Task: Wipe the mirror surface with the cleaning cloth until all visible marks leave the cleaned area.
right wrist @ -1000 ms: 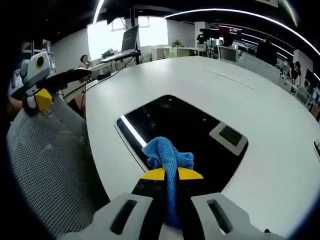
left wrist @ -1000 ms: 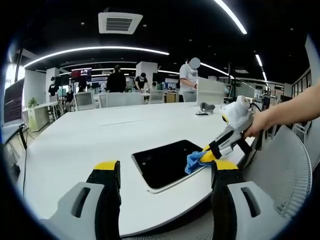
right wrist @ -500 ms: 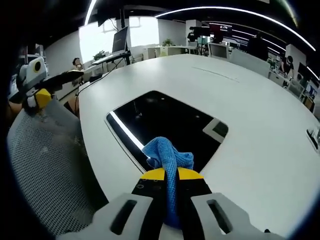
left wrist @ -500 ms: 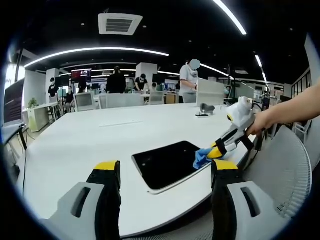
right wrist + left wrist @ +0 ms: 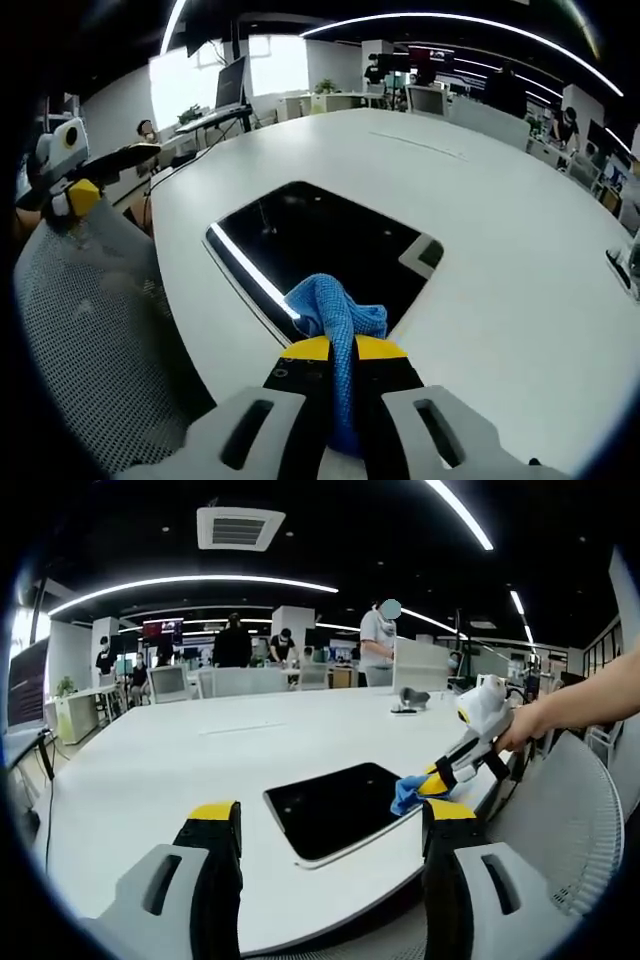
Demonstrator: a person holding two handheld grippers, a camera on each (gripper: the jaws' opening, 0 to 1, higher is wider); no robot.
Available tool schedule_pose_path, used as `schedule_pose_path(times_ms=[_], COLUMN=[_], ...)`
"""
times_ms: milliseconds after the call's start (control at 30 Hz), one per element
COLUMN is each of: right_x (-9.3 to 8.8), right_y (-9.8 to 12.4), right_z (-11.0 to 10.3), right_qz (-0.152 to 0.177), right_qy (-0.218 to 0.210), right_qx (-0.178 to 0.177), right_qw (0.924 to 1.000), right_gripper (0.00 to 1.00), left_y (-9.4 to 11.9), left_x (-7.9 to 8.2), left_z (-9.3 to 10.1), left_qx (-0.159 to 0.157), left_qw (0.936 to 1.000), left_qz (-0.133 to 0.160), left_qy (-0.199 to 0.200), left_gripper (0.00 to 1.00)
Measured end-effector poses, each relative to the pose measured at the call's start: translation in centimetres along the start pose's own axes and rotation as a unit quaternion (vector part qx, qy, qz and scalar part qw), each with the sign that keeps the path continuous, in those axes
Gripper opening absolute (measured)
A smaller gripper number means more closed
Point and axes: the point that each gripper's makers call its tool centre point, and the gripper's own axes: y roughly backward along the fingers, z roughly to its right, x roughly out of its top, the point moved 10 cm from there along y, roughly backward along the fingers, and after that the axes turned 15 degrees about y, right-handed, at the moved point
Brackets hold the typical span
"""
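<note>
The dark rectangular mirror lies flat on the white table near its front edge. In the left gripper view my left gripper stands open with nothing between its jaws, held back from the mirror. My right gripper, held by a hand, reaches in from the right, shut on the blue cleaning cloth, which rests at the mirror's right edge. In the right gripper view my right gripper grips the cloth over the mirror's near edge. The left gripper shows at far left.
A grey mesh chair back stands close to the table edge beside the mirror. A small dark object sits far back on the table. Several people stand at desks behind. Wide bare table lies beyond the mirror.
The right gripper has drawn the cloth across the mirror toward its right edge; the cloth now sits at that edge. The left gripper has stayed still and open.
</note>
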Motion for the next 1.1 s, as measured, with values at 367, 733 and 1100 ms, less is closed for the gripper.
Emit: schedule_pose_path(times_ms=[367,733,1100], right_x=[0.2,0.3,0.8], right_y=[-0.1,-0.9,-2.0], right_z=[0.0,0.8,2.4], right_qz=[-0.004,0.010,0.015], right_qy=[0.044,0.030,0.020], right_qx=[-0.005,-0.019,-0.029], right_qw=[0.9990,0.9993,0.9993], right_gripper=[0.01,0.01,0.02], left_y=[0.0,0.0,0.0], left_x=[0.0,0.0,0.0], left_z=[0.0,0.0,-0.1], left_qx=[0.001,0.002,0.004], left_qw=[1.0000,1.0000,1.0000], left_qz=[-0.004,-0.003,-0.001], left_qy=[0.000,0.000,-0.002], left_gripper=[0.72,0.71,0.71])
